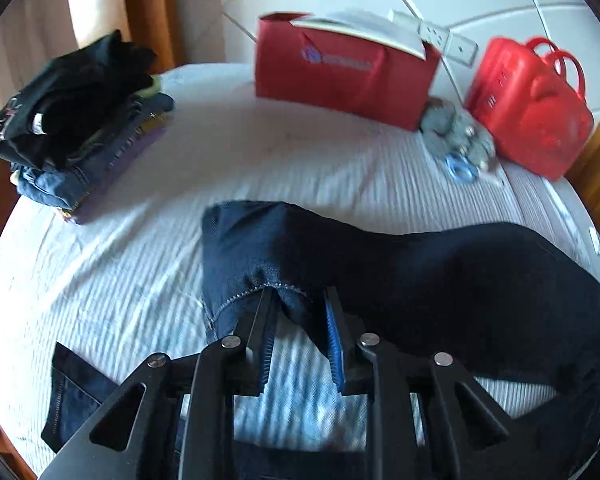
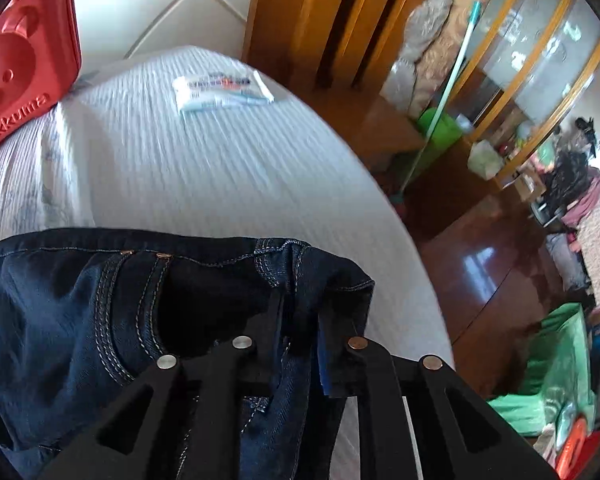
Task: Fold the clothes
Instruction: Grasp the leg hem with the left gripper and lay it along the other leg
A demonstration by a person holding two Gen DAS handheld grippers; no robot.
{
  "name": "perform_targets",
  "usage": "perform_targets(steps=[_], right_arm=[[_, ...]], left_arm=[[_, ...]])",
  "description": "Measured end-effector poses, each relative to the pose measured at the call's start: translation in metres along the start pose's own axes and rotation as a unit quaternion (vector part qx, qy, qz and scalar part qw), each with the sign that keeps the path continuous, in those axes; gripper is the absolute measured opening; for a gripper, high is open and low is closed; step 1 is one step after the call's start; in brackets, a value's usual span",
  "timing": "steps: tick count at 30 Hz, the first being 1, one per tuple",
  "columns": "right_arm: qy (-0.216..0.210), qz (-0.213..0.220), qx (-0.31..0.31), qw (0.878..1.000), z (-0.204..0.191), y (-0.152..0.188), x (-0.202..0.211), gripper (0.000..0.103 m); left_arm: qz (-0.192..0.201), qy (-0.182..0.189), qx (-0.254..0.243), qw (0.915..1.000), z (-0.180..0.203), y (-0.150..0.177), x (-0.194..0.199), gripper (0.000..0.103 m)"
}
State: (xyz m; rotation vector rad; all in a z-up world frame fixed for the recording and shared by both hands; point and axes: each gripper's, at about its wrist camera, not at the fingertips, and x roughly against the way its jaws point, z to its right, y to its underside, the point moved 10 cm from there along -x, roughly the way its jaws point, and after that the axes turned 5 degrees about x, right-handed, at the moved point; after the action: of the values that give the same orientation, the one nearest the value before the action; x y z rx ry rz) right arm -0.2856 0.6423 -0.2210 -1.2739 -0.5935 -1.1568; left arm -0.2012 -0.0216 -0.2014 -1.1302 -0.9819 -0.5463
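Both your grippers grip the dark blue denim jeans (image 2: 80,300) above the white ribbed bedsheet (image 1: 100,280).

Your left gripper (image 1: 298,300) has its jaws closed on a stitched hem of the jeans (image 1: 420,280); your right gripper (image 2: 300,308) is clamped on the waistband by the belt loop and copper rivets. On the red moulded plastic case (image 2: 16,60) you can read "ilakkuma" embossed. The red paper bag (image 1: 340,68) carries a blurred blue logo, unreadable. A stack of folded dark clothes (image 1: 80,120) sits at the bed's far left; a white printed packet (image 2: 220,90) lies near the bed's edge, its text too small to read.
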Motion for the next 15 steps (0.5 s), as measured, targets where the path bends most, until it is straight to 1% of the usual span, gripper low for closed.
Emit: perform_targets(steps=[1, 2, 3, 4, 5, 6, 7, 8, 9, 10, 11, 12, 15], right_arm=[[0.001, -0.011, 0.005, 1.000, -0.001, 0.005, -0.005, 0.022], [0.009, -0.011, 0.012, 1.000, -0.001, 0.007, -0.003, 0.027], [0.018, 0.000, 0.015, 1.000, -0.002, 0.006, 0.005, 0.028], [0.020, 0.016, 0.016, 1.000, -0.003, 0.004, 0.017, 0.028], [0.021, 0.030, 0.014, 0.999, -0.003, 0.002, 0.029, 0.030], [0.022, 0.045, 0.015, 0.999, -0.005, 0.000, 0.043, 0.037], [0.021, 0.061, 0.017, 0.998, -0.007, -0.002, 0.056, 0.041], [0.022, 0.068, 0.024, 0.997, -0.011, -0.004, 0.064, 0.050], [0.023, 0.075, 0.032, 0.996, -0.015, -0.005, 0.072, 0.057], [0.020, 0.072, 0.028, 0.997, -0.014, -0.001, 0.072, 0.057], [0.017, 0.067, 0.023, 0.997, -0.013, 0.003, 0.072, 0.057], [0.014, 0.063, 0.017, 0.998, -0.012, 0.008, 0.072, 0.057], [0.004, 0.050, 0.000, 0.999, -0.009, 0.021, 0.071, 0.057]], left_arm=[[-0.004, 0.002, -0.004, 1.0000, -0.001, 0.005, 0.001, 0.034], [-0.005, 0.005, -0.001, 1.0000, -0.006, 0.008, 0.005, 0.040], [-0.003, 0.010, 0.006, 0.9999, -0.013, 0.008, 0.011, 0.045], [0.002, 0.010, 0.014, 0.9998, -0.023, 0.006, 0.018, 0.047], [0.009, 0.009, 0.023, 0.9997, -0.033, 0.003, 0.024, 0.051], [0.015, 0.002, 0.027, 0.9995, -0.044, 0.000, 0.031, 0.052], [0.021, -0.003, 0.031, 0.9993, -0.054, -0.005, 0.036, 0.053], [0.027, -0.008, 0.036, 0.9990, -0.064, -0.010, 0.041, 0.054], [0.033, -0.016, 0.039, 0.9986, -0.074, -0.015, 0.041, 0.055], [0.035, -0.022, 0.040, 0.9983, -0.082, -0.021, 0.038, 0.055], [0.037, -0.027, 0.041, 0.9981, -0.089, -0.027, 0.035, 0.059], [0.031, -0.027, 0.040, 0.9984, -0.094, -0.031, 0.026, 0.063], [-0.012, -0.016, 0.037, 0.9991, -0.096, -0.031, -0.013, 0.063]])
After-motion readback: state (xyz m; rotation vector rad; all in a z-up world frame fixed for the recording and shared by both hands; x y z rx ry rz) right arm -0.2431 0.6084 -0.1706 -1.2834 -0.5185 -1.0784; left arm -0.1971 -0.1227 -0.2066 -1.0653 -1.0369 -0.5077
